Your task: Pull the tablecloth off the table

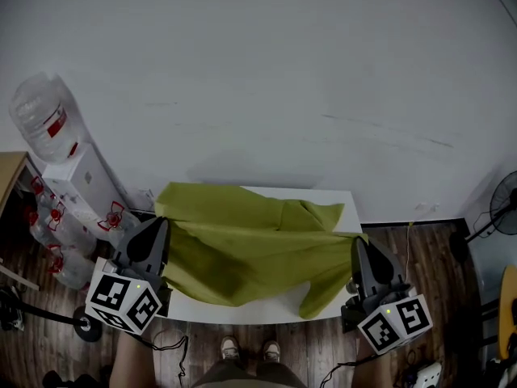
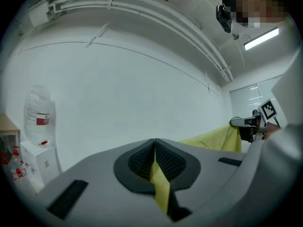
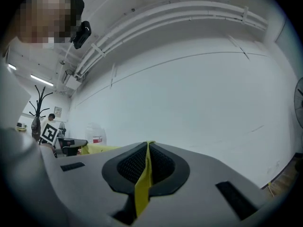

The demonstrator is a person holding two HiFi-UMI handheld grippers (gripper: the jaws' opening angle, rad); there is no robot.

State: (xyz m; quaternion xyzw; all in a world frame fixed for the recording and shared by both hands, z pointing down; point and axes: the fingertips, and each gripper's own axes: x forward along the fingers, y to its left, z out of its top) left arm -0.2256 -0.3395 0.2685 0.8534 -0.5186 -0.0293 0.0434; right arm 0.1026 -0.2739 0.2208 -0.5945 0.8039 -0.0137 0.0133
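Observation:
An olive-yellow tablecloth lies rumpled and bunched over a small white table, lifted at both near corners. My left gripper is shut on the cloth's left corner; in the left gripper view a yellow strip of tablecloth is pinched between the dark pads. My right gripper is shut on the right corner, and the right gripper view shows the tablecloth clamped between its pads. Both grippers point up toward the white wall.
A water dispenser with a big bottle stands left of the table, with spare bottles below it. A fan stands at the far right. The person's shoes are on the wooden floor just before the table.

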